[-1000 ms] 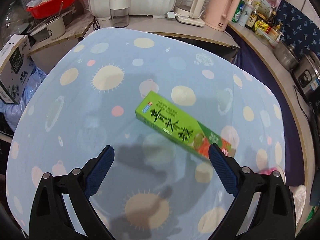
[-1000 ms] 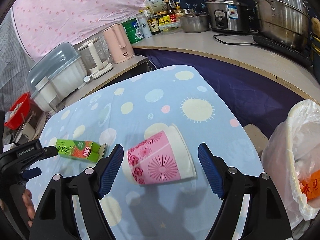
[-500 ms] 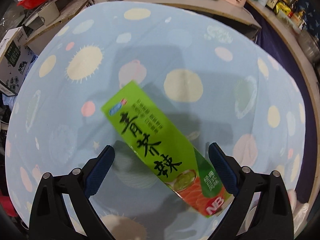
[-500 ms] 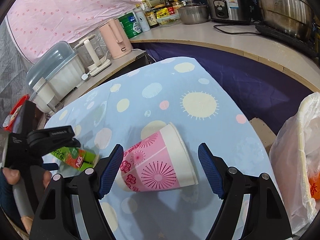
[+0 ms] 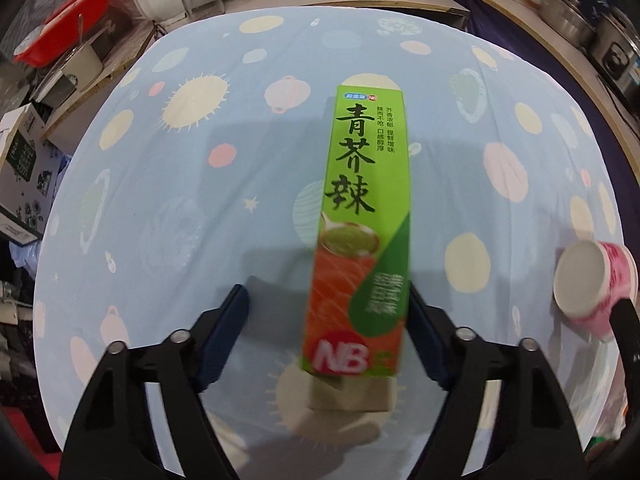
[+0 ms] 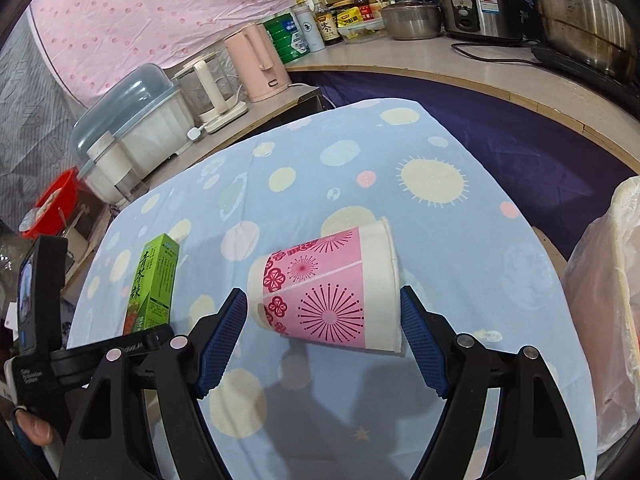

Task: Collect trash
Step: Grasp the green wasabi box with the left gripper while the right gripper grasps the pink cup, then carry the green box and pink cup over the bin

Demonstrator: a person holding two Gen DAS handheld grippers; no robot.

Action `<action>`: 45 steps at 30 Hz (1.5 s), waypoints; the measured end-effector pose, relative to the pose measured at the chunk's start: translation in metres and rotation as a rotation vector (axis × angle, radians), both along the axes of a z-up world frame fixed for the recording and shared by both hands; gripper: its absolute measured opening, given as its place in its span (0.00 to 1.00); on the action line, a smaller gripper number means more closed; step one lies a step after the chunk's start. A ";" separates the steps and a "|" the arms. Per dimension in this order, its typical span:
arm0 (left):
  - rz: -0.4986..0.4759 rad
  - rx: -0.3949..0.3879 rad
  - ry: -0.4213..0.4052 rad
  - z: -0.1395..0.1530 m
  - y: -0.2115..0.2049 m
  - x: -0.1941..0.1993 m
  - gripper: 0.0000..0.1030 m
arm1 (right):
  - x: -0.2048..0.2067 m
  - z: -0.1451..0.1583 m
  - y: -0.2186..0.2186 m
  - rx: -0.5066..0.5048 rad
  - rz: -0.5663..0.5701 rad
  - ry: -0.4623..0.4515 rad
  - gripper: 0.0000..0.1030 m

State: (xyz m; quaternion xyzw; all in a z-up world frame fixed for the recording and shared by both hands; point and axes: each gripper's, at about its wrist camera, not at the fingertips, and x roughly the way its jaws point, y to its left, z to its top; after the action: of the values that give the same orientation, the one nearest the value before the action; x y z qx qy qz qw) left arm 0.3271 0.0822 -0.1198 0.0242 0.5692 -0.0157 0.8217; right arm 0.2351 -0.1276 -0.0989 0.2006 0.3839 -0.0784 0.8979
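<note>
Left wrist view: the left gripper [image 5: 326, 330] has its fingers [image 5: 224, 334] spread wide, and the green carton [image 5: 360, 224] now runs lengthwise up the centre of the frame with its near end between them. One second ago the carton lay diagonally ahead of the fingertips; half a second ago it was closer but still skewed. The gripper has therefore advanced and turned into line with the carton's long axis. The right finger sits just beside the carton's edge — contact cannot be confirmed — while the left finger stands well apart. No clamping is visible.

Right wrist view: the right gripper [image 6: 322, 332] also has its fingers [image 6: 420, 338] apart, one on each side of the pink paper cup [image 6: 328, 284], which lies on its side on the tabletop [image 6: 440, 152] at lower centre. Across the earlier frames the cup has slid deeper between the fingers; each pad is now just beside the cup wall. At the right frame edge a white trash bag [image 6: 600, 288] stands open beside the tabletop.

Judgement: both approaches look complete and neither item is yet held. Closing comes next; the cup is thin-walled and likely to crush under a hard squeeze, and the off-centre carton may swing as the far finger closes in.
</note>
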 end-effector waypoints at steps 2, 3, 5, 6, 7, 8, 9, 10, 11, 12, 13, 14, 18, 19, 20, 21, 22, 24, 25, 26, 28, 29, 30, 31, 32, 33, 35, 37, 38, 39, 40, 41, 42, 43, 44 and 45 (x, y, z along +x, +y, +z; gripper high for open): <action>-0.025 -0.010 -0.008 0.002 0.002 -0.006 0.53 | 0.001 0.000 0.003 -0.003 0.007 0.001 0.68; -0.037 -0.018 -0.011 0.003 0.002 -0.008 0.45 | 0.002 -0.001 0.005 -0.006 0.012 0.003 0.63; -0.056 -0.038 -0.009 0.004 0.001 -0.013 0.43 | 0.004 -0.002 0.009 -0.009 0.025 0.013 0.51; -0.063 -0.043 -0.009 0.005 -0.001 -0.014 0.37 | 0.004 -0.003 0.010 -0.003 0.035 0.018 0.43; -0.075 -0.048 -0.009 0.007 -0.005 -0.019 0.36 | 0.004 -0.003 0.012 0.003 0.043 0.020 0.40; -0.082 -0.062 -0.006 0.007 -0.003 -0.021 0.36 | 0.004 -0.003 0.013 0.004 0.047 0.021 0.35; -0.088 -0.075 0.001 0.007 0.000 -0.020 0.35 | 0.002 -0.003 0.014 0.002 0.052 0.021 0.28; -0.094 -0.082 0.003 0.007 0.001 -0.022 0.35 | 0.001 -0.002 0.016 0.004 0.060 0.019 0.25; -0.099 -0.084 0.004 0.008 0.001 -0.024 0.35 | 0.000 -0.001 0.017 0.007 0.067 0.016 0.19; -0.104 -0.089 0.006 0.008 0.002 -0.027 0.35 | -0.002 -0.001 0.019 0.006 0.071 0.015 0.12; -0.108 -0.092 0.007 0.009 0.000 -0.031 0.35 | -0.003 0.000 0.020 0.007 0.077 0.014 0.10; -0.111 -0.093 0.007 0.010 0.000 -0.033 0.35 | -0.005 0.001 0.021 0.008 0.082 0.009 0.06; -0.123 -0.096 0.003 0.014 0.001 -0.042 0.35 | -0.015 0.010 0.027 0.000 0.089 -0.010 0.03; -0.127 -0.097 -0.001 0.016 0.001 -0.045 0.35 | -0.017 0.012 0.027 0.000 0.089 -0.015 0.03; -0.129 -0.098 -0.004 0.018 0.000 -0.048 0.35 | -0.021 0.014 0.027 0.001 0.089 -0.021 0.03; -0.132 -0.101 -0.007 0.021 0.000 -0.050 0.35 | -0.023 0.016 0.027 0.001 0.087 -0.026 0.03; -0.135 -0.102 -0.011 0.023 -0.001 -0.053 0.35 | -0.027 0.019 0.026 0.001 0.084 -0.033 0.03; -0.145 -0.105 -0.016 0.028 -0.003 -0.058 0.35 | -0.034 0.024 0.025 0.000 0.078 -0.045 0.03; -0.152 -0.106 -0.019 0.030 -0.004 -0.062 0.35 | -0.037 0.026 0.024 0.000 0.074 -0.051 0.03; -0.158 -0.103 -0.022 0.032 -0.005 -0.065 0.35 | -0.042 0.029 0.022 0.003 0.068 -0.059 0.03; -0.171 -0.101 -0.031 0.038 -0.009 -0.073 0.35 | -0.049 0.033 0.018 0.005 0.058 -0.071 0.03; -0.176 -0.099 -0.035 0.040 -0.011 -0.076 0.35 | -0.053 0.036 0.017 0.006 0.054 -0.076 0.03; -0.183 -0.099 -0.039 0.042 -0.013 -0.080 0.35 | -0.057 0.038 0.014 0.006 0.048 -0.082 0.03; -0.191 -0.099 -0.044 0.045 -0.016 -0.084 0.35 | -0.061 0.040 0.012 0.005 0.043 -0.088 0.03; -0.199 -0.101 -0.050 0.048 -0.018 -0.088 0.35 | -0.064 0.042 0.010 0.005 0.038 -0.093 0.03; -0.208 -0.101 -0.056 0.051 -0.022 -0.092 0.35 | -0.069 0.044 0.006 0.006 0.030 -0.099 0.03; -0.225 -0.101 -0.067 0.057 -0.029 -0.100 0.35 | -0.078 0.048 0.000 0.007 0.014 -0.111 0.03; -0.243 -0.097 -0.077 0.061 -0.037 -0.107 0.35 | -0.086 0.052 -0.008 0.008 -0.001 -0.122 0.03; -0.254 -0.096 -0.082 0.063 -0.041 -0.111 0.35 | -0.091 0.053 -0.011 0.008 -0.008 -0.127 0.03; -0.263 -0.094 -0.086 0.066 -0.046 -0.115 0.35 | -0.096 0.055 -0.015 0.009 -0.016 -0.133 0.03; -0.272 -0.094 -0.089 0.068 -0.051 -0.118 0.35 | -0.100 0.056 -0.019 0.009 -0.023 -0.138 0.03; -0.283 -0.093 -0.092 0.070 -0.056 -0.123 0.35 | -0.105 0.058 -0.022 0.009 -0.031 -0.144 0.03; -0.293 -0.091 -0.097 0.071 -0.061 -0.127 0.35 | -0.110 0.059 -0.027 0.009 -0.041 -0.149 0.03; -0.308 -0.089 -0.102 0.074 -0.067 -0.132 0.35 | -0.115 0.061 -0.032 0.011 -0.050 -0.154 0.03; -0.319 -0.087 -0.107 0.076 -0.073 -0.136 0.35 | -0.120 0.062 -0.037 0.012 -0.061 -0.158 0.03; -0.331 -0.085 -0.110 0.077 -0.078 -0.140 0.35 | -0.124 0.063 -0.040 0.013 -0.070 -0.162 0.03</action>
State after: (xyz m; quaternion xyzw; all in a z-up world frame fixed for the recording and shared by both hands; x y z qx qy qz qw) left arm 0.1870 0.0043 -0.0423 0.0836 0.5104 -0.1735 0.8381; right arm 0.1111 -0.1678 -0.0357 0.2256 0.3031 -0.0909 0.9214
